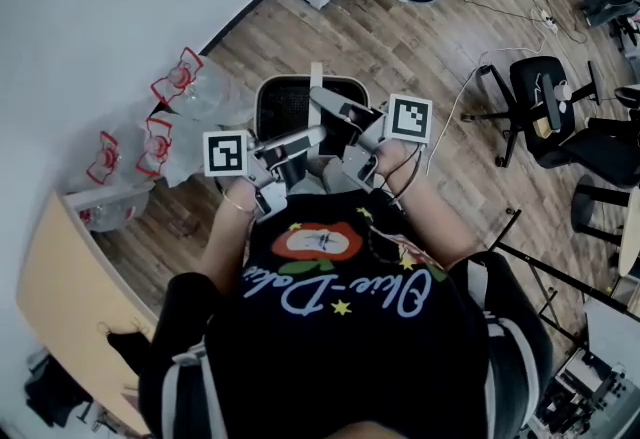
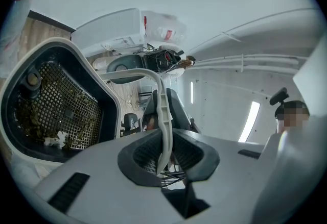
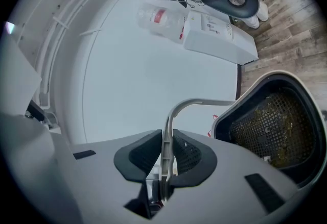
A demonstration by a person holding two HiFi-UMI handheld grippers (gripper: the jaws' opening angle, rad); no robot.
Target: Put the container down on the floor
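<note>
- Over the wood-plank floor [image 1: 400, 37], level with the person's chest, the container [image 1: 300, 105] hung clear of the ground and had not been set down.
- The left gripper [image 2: 166, 159] was clamped on the container's thin white handle [image 2: 162, 116], its pads pressed to either side of the strip.
- The right gripper [image 3: 166, 162] was likewise closed on the same handle [image 3: 171, 121], and neither hand was nearer than the other.
- The container lay just ahead of and beneath both sets of jaws. Its long axis ran away from the person, and the floor was directly below.
- The container had a black body, a white rim [image 2: 110, 100] and a mesh bottom [image 3: 273, 131]. Brownish debris and a pale scrap [image 2: 53, 141] lay on the mesh.
- Judgement: a straight, even descent by both hands was required.
</note>
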